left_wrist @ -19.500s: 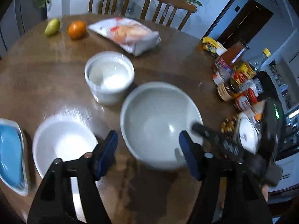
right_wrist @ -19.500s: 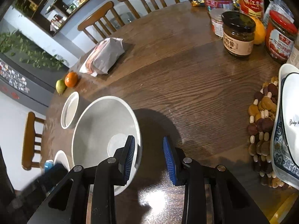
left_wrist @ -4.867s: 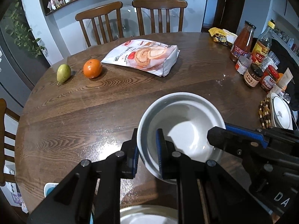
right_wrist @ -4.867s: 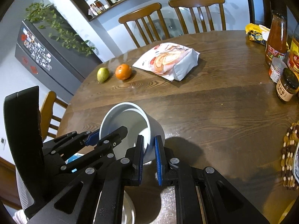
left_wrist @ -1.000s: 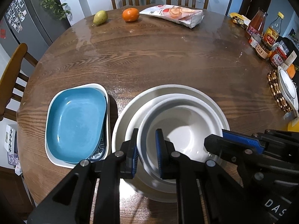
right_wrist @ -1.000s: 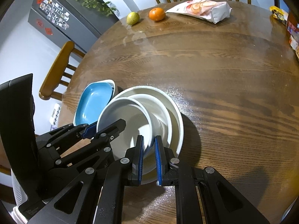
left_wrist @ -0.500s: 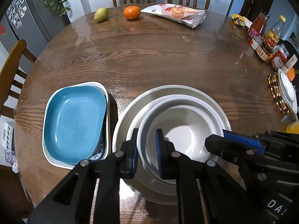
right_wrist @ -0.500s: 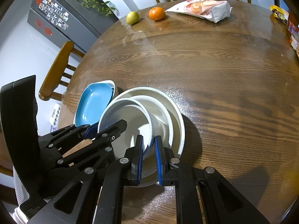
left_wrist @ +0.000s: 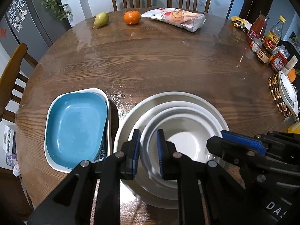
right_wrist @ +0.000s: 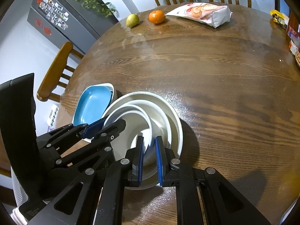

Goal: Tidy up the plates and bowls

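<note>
Three white bowls sit nested on the round wooden table [left_wrist: 150,65]: a large outer bowl [left_wrist: 168,94], a middle bowl [left_wrist: 159,108] and a small inner bowl [left_wrist: 187,144]. My left gripper [left_wrist: 148,148] is shut on the inner bowl's left rim. My right gripper [right_wrist: 150,150] is shut on the right rim of that inner bowl [right_wrist: 135,129], inside the large bowl [right_wrist: 168,108]. Each gripper also shows in the other's view: the right gripper [left_wrist: 241,144] and the left gripper [right_wrist: 101,125]. A blue dish [left_wrist: 75,127] rests in a white dish [left_wrist: 105,97] just left of the stack.
At the far side lie a pear [left_wrist: 101,19], an orange [left_wrist: 132,17] and a snack bag [left_wrist: 176,18]. Bottles and jars [left_wrist: 266,43] crowd the right edge, near a plate [left_wrist: 287,93] on a beaded mat. Wooden chairs ring the table.
</note>
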Motion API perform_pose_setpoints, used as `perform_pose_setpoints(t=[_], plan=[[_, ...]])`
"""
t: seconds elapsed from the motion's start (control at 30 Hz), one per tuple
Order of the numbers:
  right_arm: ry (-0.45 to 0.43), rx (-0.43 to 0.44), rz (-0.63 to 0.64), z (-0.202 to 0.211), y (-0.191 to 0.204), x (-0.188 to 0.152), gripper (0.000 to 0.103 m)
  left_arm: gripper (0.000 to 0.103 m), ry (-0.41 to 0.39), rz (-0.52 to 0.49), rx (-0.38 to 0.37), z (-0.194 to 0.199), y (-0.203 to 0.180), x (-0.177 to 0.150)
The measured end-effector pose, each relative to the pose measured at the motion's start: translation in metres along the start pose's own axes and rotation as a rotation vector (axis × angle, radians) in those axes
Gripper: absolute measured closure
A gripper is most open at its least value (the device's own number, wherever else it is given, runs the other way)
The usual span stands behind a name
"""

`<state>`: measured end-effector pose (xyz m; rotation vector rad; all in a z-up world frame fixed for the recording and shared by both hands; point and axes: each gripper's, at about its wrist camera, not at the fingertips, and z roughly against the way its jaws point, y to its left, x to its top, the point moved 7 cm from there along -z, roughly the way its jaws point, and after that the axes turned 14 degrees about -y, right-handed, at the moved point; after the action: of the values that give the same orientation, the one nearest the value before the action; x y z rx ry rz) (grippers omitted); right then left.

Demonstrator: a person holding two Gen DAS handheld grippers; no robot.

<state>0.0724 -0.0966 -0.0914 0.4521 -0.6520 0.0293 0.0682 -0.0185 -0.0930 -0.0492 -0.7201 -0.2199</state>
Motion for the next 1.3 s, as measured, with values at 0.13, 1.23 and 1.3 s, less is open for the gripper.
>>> perform_pose_setpoints(t=[0.13,1.23,1.3], plan=[[0.001,0.0,0.0,0.0,0.0,0.0,0.089,0.088,0.001,-0.002,0.001,0.0,0.001,0.001],[-0.075,0.008,-0.043,0.03,-0.011,0.012,0.06,0.038,-0.071,0.044,-0.002,0.026,0.003,0.016],[-0.081,0.006,-0.046,0.033,-0.012,0.013,0.055,0.034,-0.076,0.047,-0.002,0.028,0.005,0.017]])
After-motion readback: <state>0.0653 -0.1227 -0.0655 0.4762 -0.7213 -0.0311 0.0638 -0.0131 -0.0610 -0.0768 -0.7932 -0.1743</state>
